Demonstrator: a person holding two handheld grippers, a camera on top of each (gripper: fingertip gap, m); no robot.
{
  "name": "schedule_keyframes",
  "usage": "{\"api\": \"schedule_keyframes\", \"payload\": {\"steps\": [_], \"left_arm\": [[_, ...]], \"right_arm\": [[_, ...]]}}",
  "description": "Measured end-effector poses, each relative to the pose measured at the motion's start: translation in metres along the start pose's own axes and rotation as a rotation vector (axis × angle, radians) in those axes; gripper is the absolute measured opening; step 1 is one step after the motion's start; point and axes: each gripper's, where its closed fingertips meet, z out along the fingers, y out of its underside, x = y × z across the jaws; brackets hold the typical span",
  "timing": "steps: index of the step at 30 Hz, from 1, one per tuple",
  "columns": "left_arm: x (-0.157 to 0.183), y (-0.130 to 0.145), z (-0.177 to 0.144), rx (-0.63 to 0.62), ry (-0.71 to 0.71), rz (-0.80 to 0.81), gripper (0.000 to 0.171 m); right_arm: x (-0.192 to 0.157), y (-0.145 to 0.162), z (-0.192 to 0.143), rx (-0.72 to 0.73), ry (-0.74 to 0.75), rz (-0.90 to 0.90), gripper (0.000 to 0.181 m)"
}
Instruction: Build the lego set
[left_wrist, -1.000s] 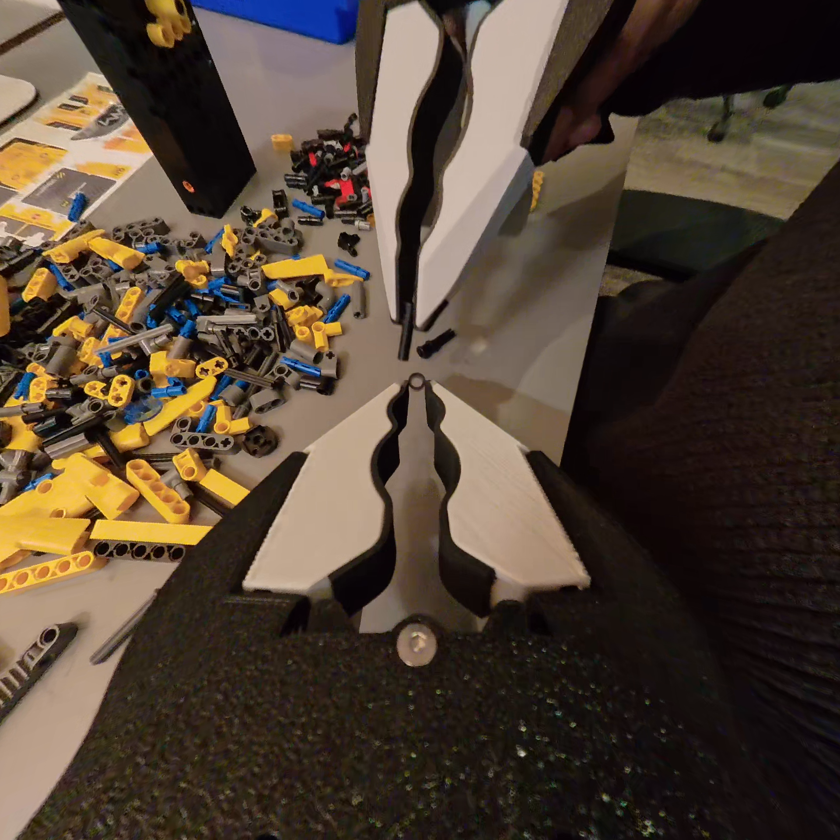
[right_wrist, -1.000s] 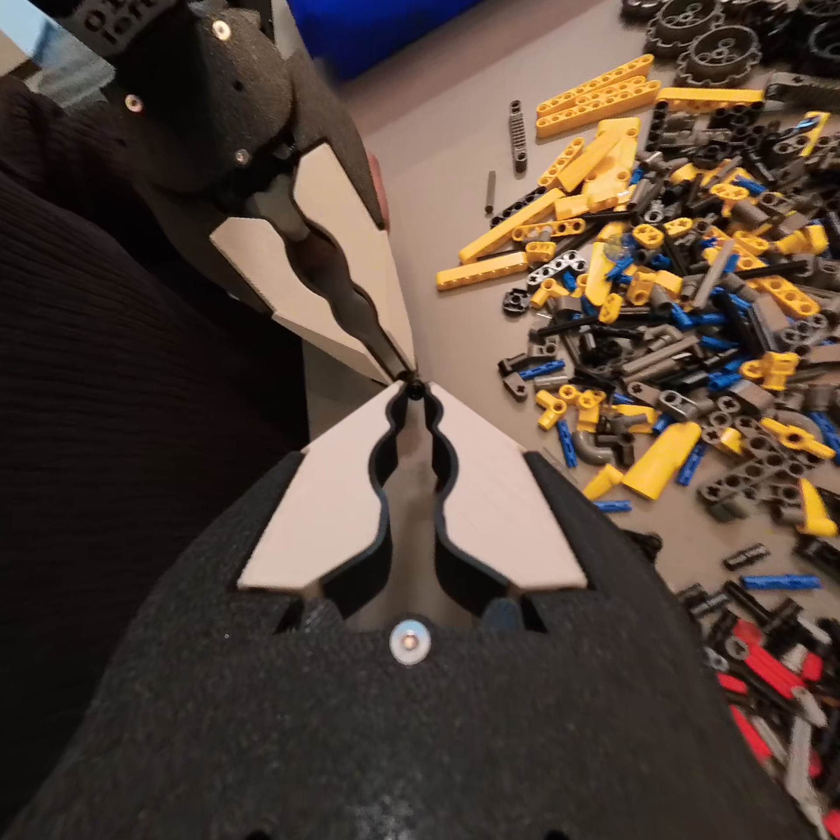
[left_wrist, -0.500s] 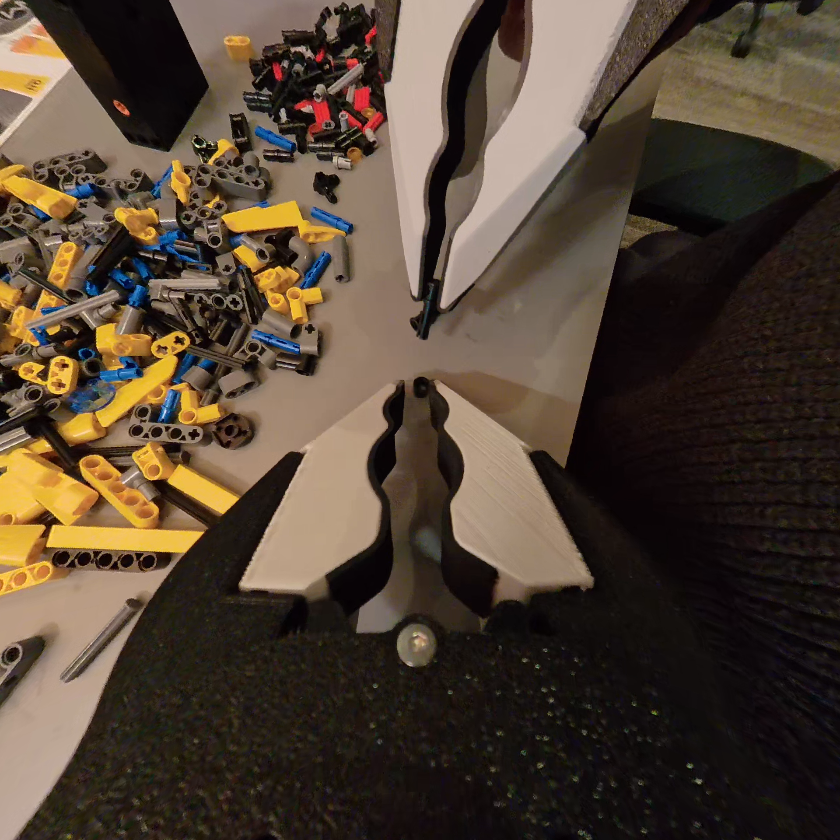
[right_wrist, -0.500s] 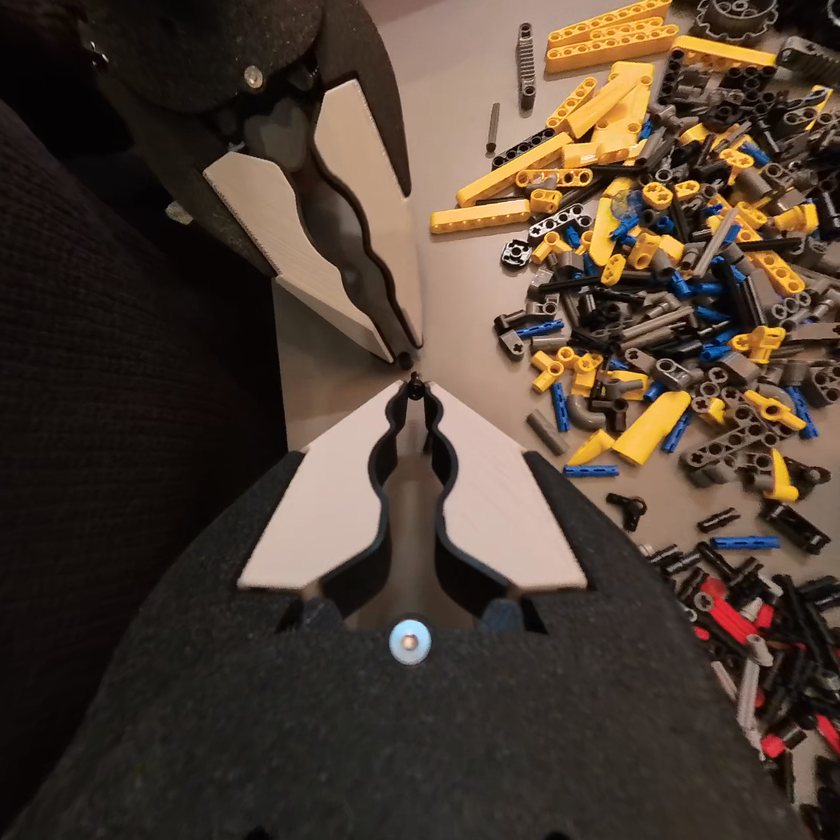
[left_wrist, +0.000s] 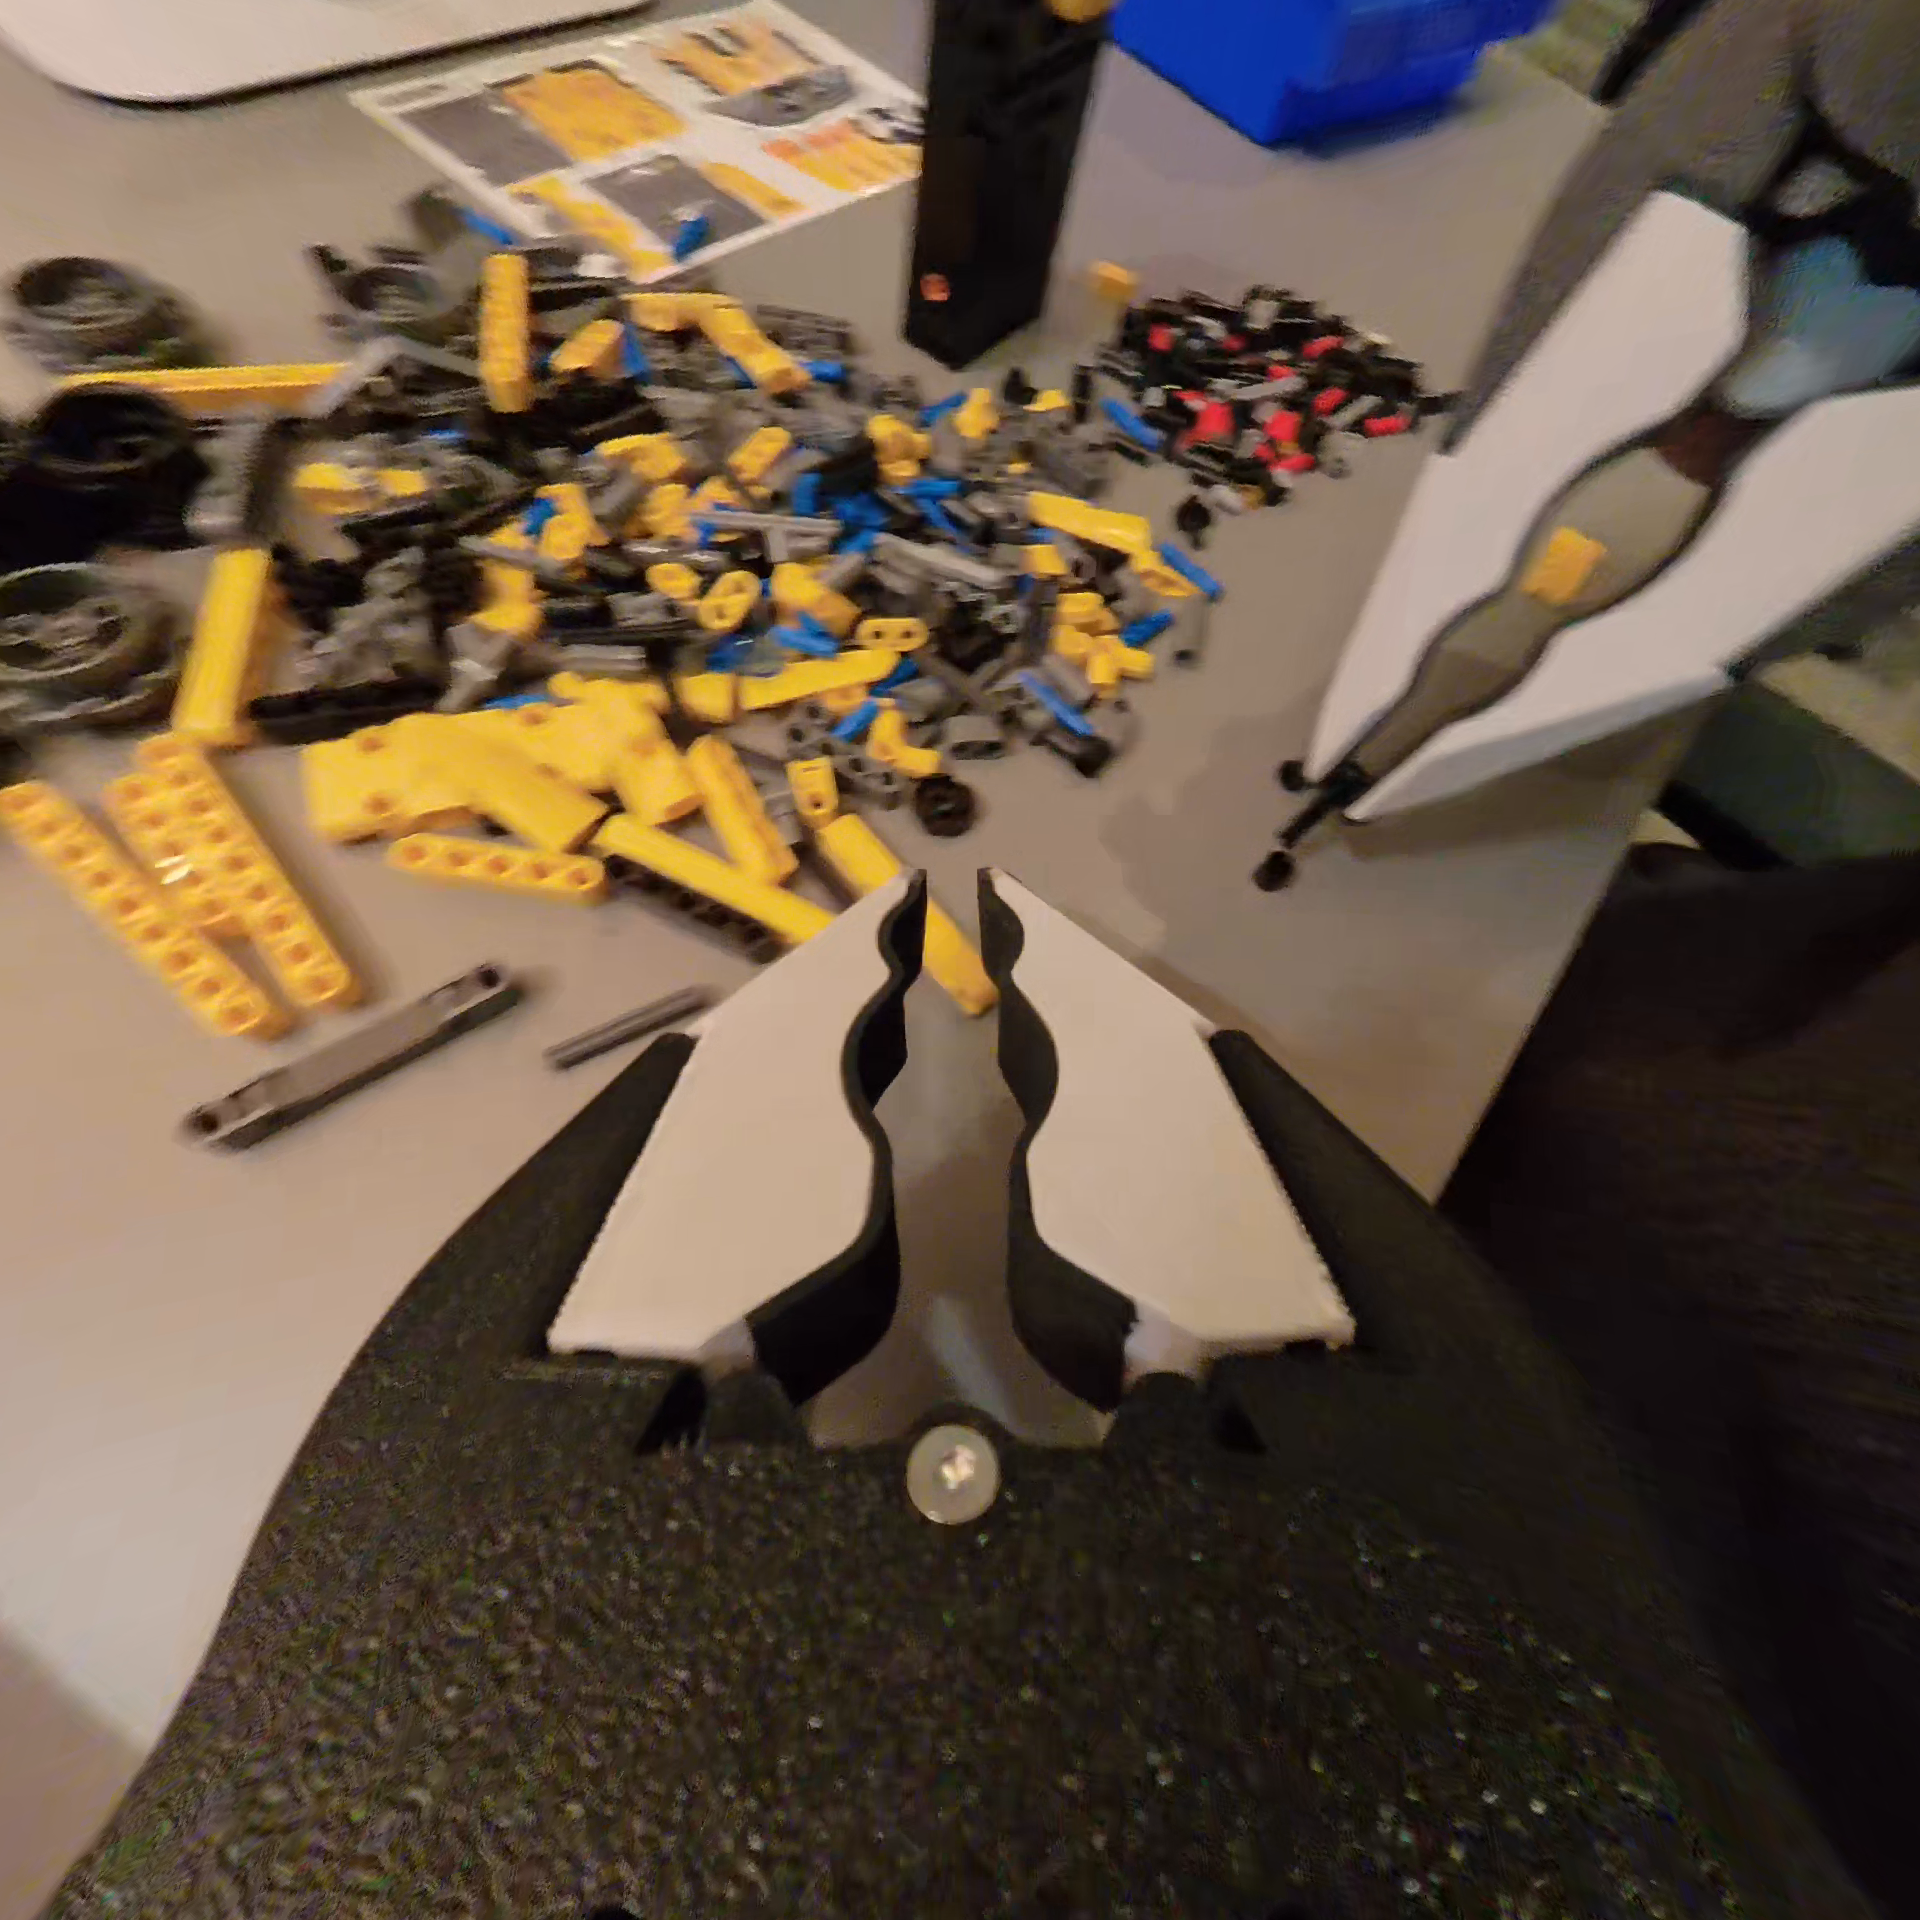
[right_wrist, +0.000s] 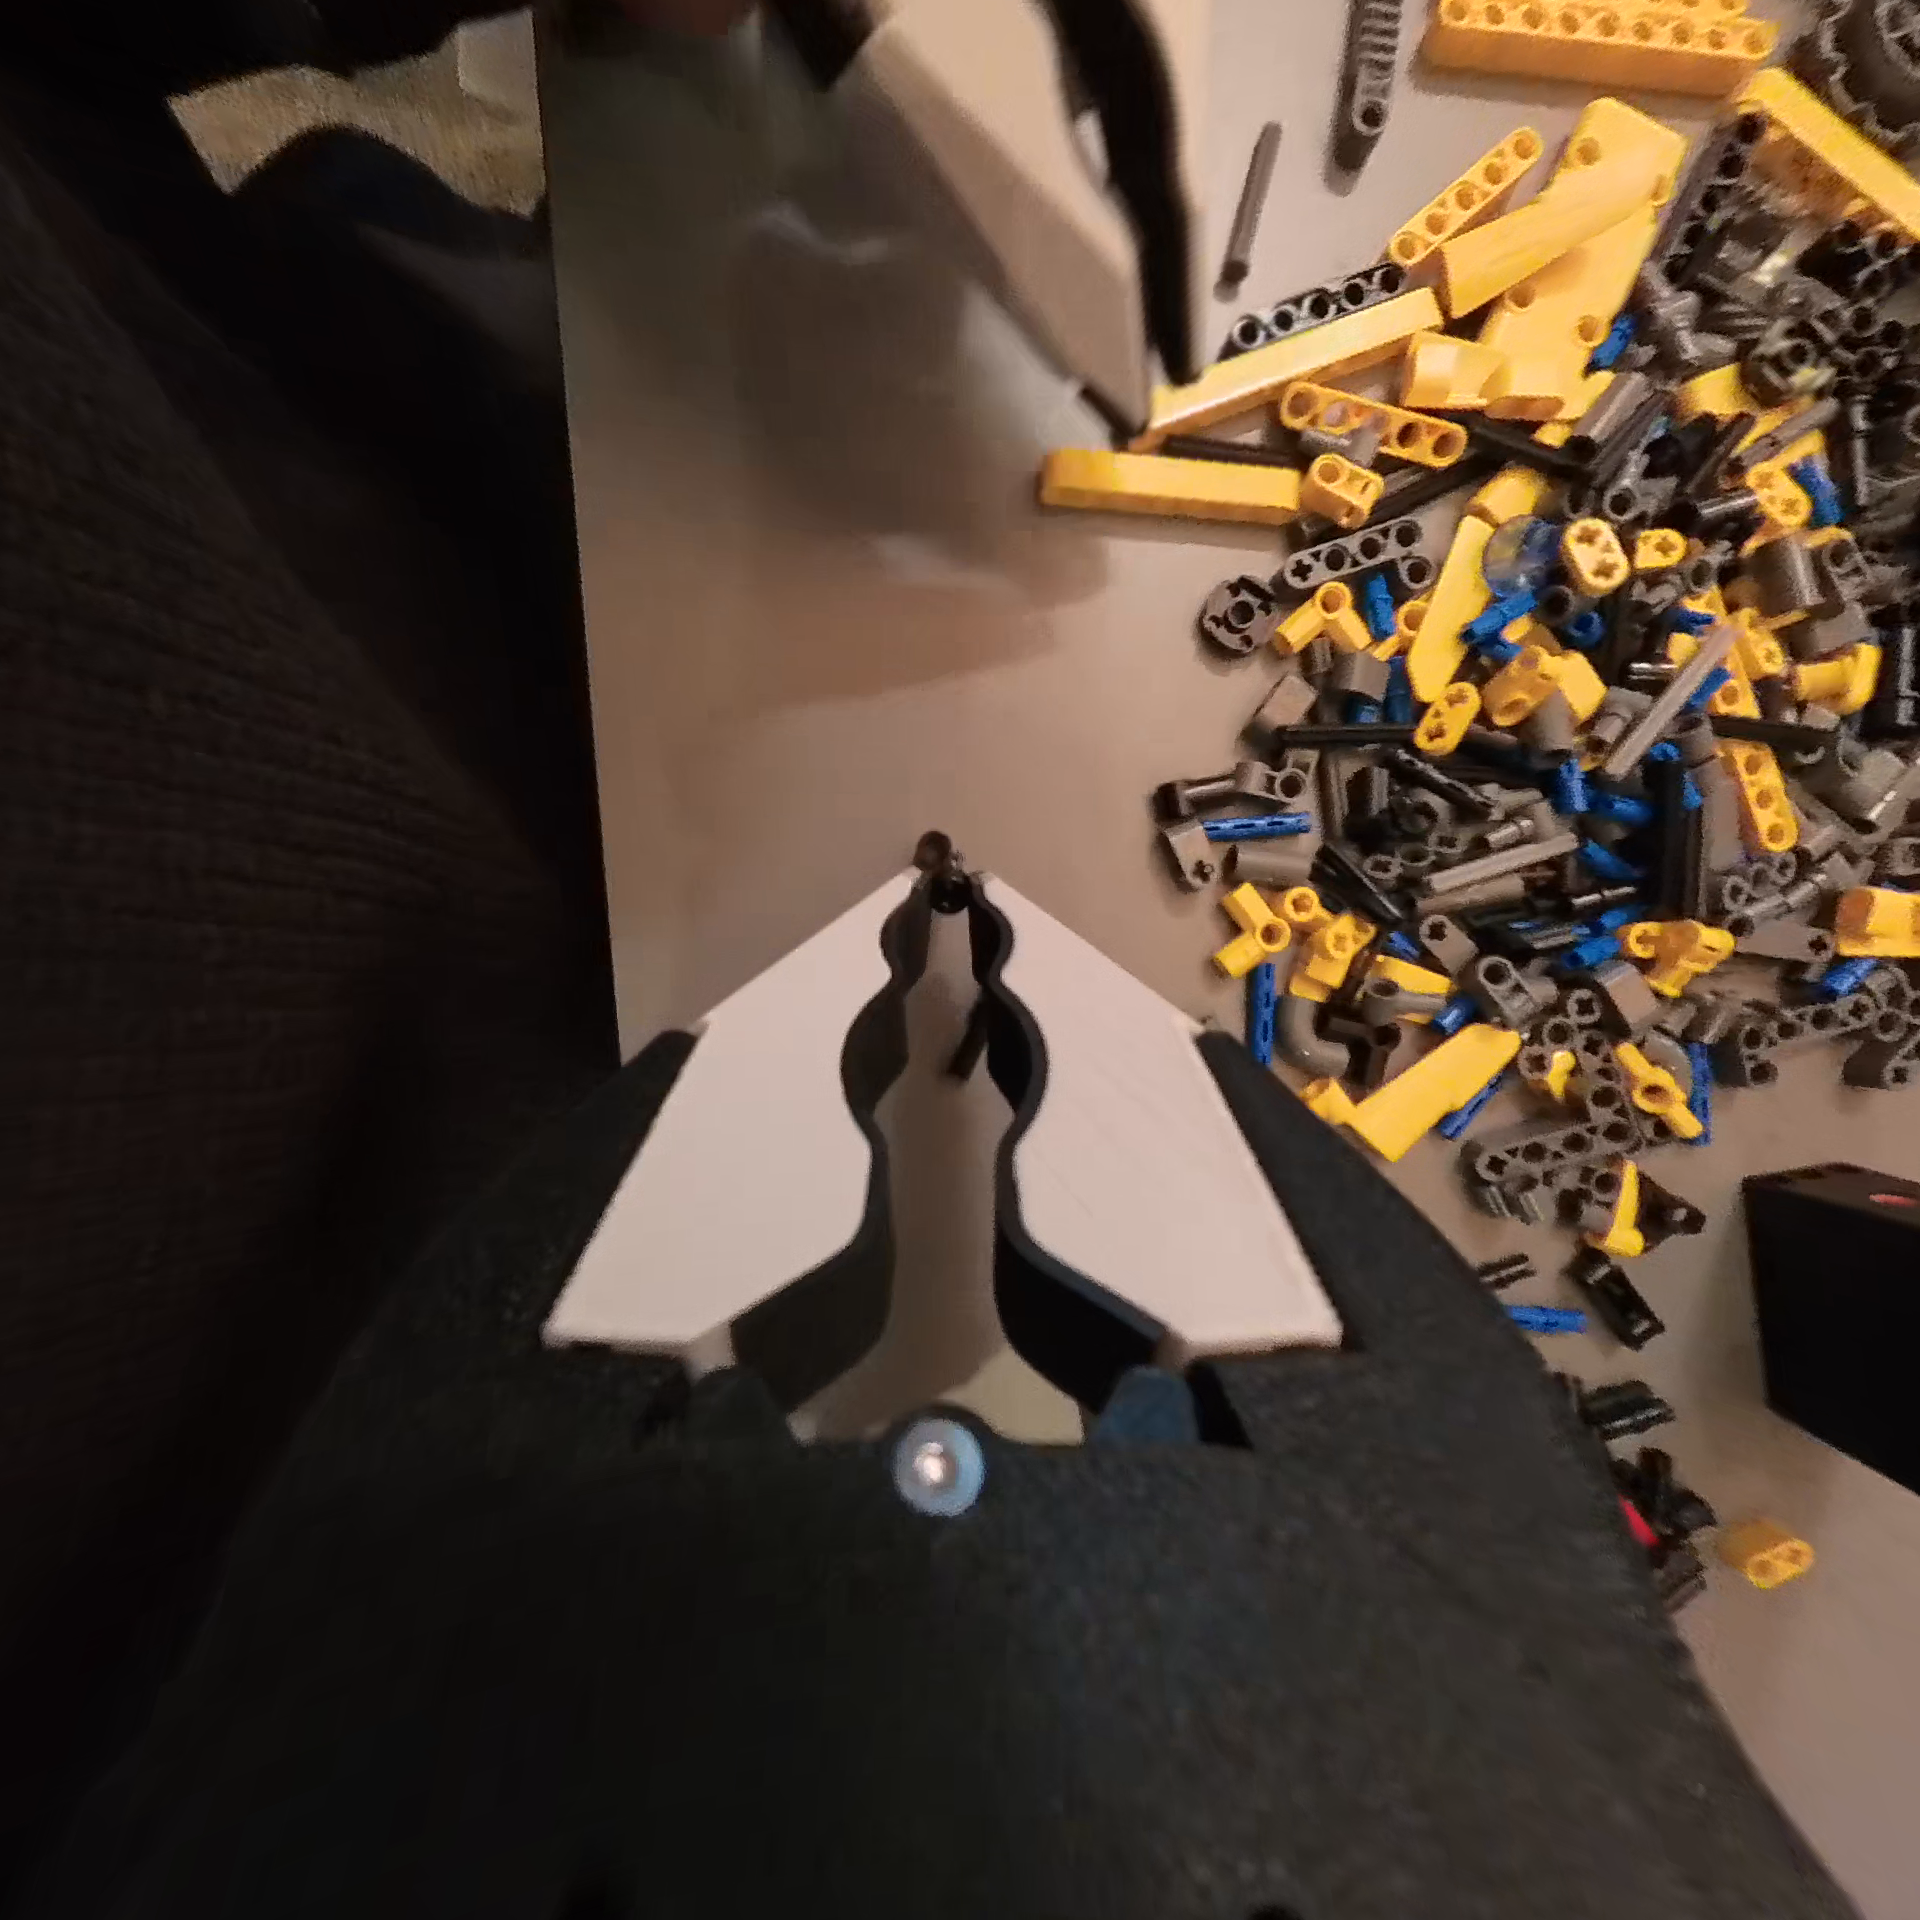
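My left gripper (left_wrist: 951, 883) is open by a narrow gap and empty, above the table's near edge over the end of a yellow beam (left_wrist: 961, 971). It shows blurred at the top of the right wrist view (right_wrist: 1132, 405). My right gripper (right_wrist: 943, 883) is shut on a small black pin piece (right_wrist: 938, 864) that sticks out past its tips. In the left wrist view the right gripper (left_wrist: 1335, 795) is to the right, with the black pin piece (left_wrist: 1304, 821) hanging from it just above the table. A pile of yellow, grey, blue and black building pieces (left_wrist: 727, 623) lies beyond both grippers.
An upright black box (left_wrist: 987, 177) stands behind the pile, with a red-and-black pin heap (left_wrist: 1257, 384) to its right. A blue bin (left_wrist: 1309, 62), an instruction sheet (left_wrist: 644, 135) and black wheels (left_wrist: 83, 623) lie farther off. A person's dark clothing (right_wrist: 260, 831) borders the table edge. There is about 9 cm between the tips of the two grippers.
The left gripper has opened and swung away left toward the pile, so the grippers stand farther apart. The small black piece at its tips is gone. The right gripper stays shut on its pin.
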Motion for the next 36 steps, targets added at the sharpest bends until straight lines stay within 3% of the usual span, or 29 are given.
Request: {"api": "schedule_keyframes", "payload": {"steps": [8,17,36], "left_arm": [[-0.0051,0.0019,-0.0077,0.016,-0.008,-0.022,0.005],[-0.0086,0.0005,-0.0098,0.034,0.039,-0.107,0.004],[-0.0105,0.0024,-0.0096,0.024,0.032,-0.123,0.003]], "right_arm": [[-0.0028,-0.0006,0.0028,-0.118,-0.004,-0.016,0.005],[-0.0038,-0.0020,0.0048,-0.163,-0.010,-0.018,0.005],[-0.0038,-0.0027,0.0061,-0.327,-0.054,-0.002,0.005]]}}
